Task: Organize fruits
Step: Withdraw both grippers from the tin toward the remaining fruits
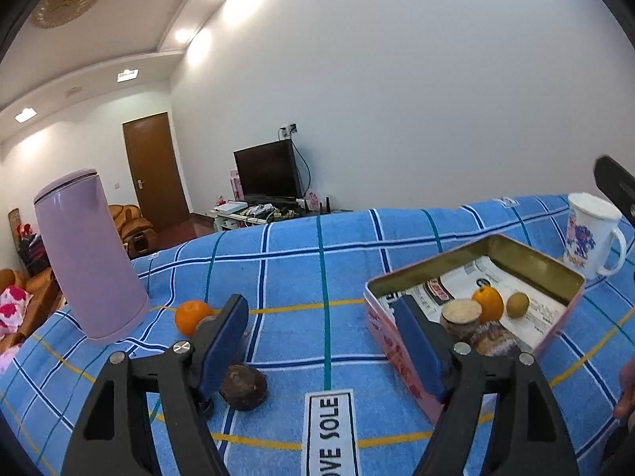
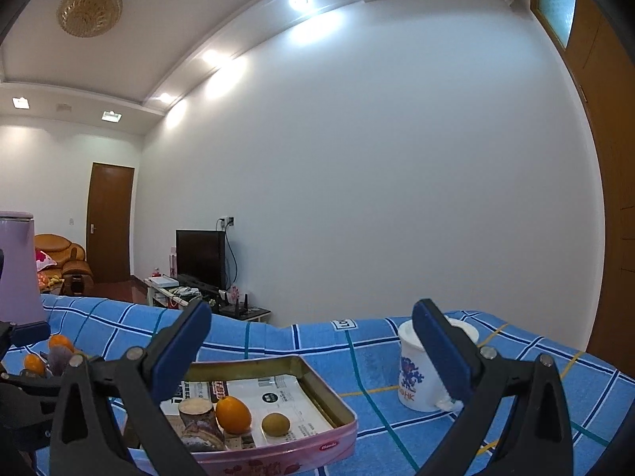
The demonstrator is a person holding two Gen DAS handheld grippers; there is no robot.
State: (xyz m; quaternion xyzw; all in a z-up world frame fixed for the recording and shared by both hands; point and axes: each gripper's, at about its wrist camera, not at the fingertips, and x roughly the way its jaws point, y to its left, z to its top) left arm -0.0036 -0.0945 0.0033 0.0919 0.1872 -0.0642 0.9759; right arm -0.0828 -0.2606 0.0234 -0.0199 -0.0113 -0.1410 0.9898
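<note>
Jaws of both left gripper (image 1: 323, 341) and right gripper (image 2: 313, 351) gape wide, grasping nothing.

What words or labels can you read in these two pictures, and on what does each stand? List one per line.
"OVE SOLE": white label sewn on the blue checked cloth; its start is cut off.
"HK": red letters on the white mug; earlier letters hidden.
"LO": second cloth label, partly readable.
Printed paper in the tin: too small.
Red oval tin logo: blurred.

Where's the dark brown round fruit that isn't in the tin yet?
In the left wrist view the dark brown fruit lies on the blue checked cloth, low and left of centre, just beside the left finger, with the pink tin off to its right.
</note>
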